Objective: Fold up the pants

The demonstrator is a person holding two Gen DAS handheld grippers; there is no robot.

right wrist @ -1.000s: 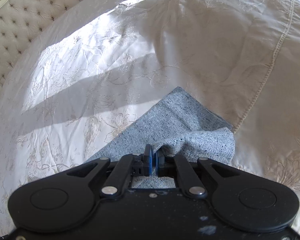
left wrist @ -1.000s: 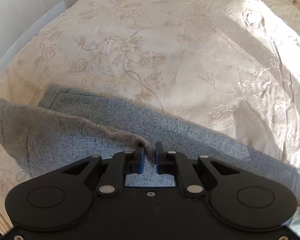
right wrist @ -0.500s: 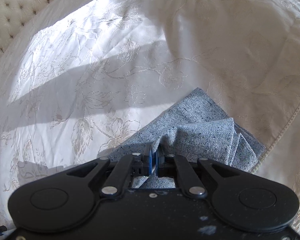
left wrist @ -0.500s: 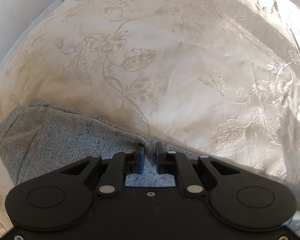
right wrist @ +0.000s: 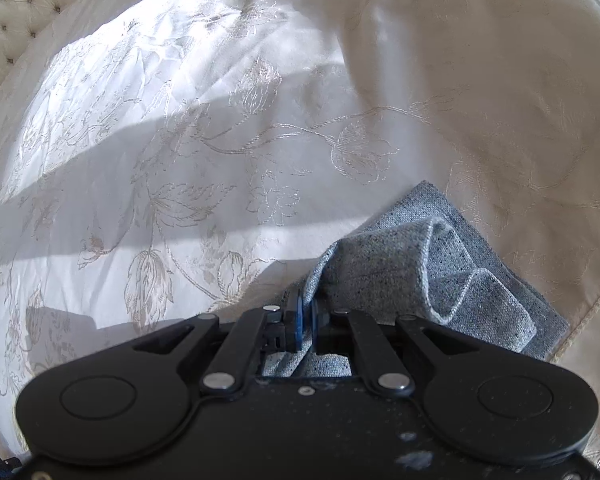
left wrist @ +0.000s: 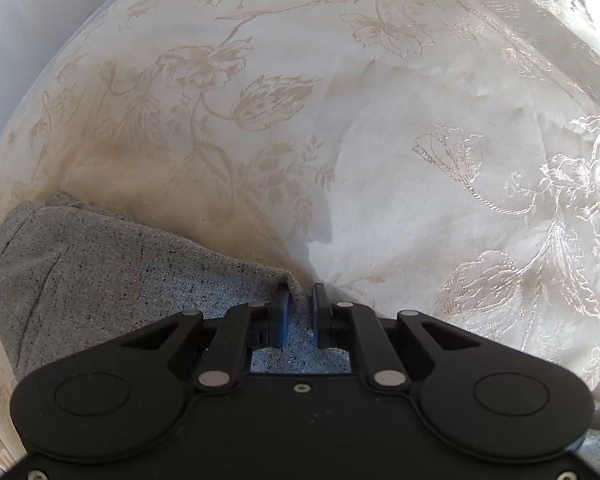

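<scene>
lying on the cream floral bedspread (left wrist: 380, 140) is one pair of grey pants (left wrist: 100, 272), its long axis seemingly running left to right. two grippers pinch its far edge: the left gripper (left wrist: 300, 300) narrowly parted on a fold, the right gripper (right wrist: 306, 306) nearly closed on bunched cloth. open bedspread lies ahead.

Bedspread (left wrist: 380, 160) ahead of the left gripper (left wrist: 300, 300) is lying flat and open, nothing sitting on it. Right side: the pants (right wrist: 440, 280) are bunching up just right of the right gripper (right wrist: 306, 306), a raised fold of bedding (right wrist: 500, 80) is rising behind them; open bedspread to the left.
</scene>
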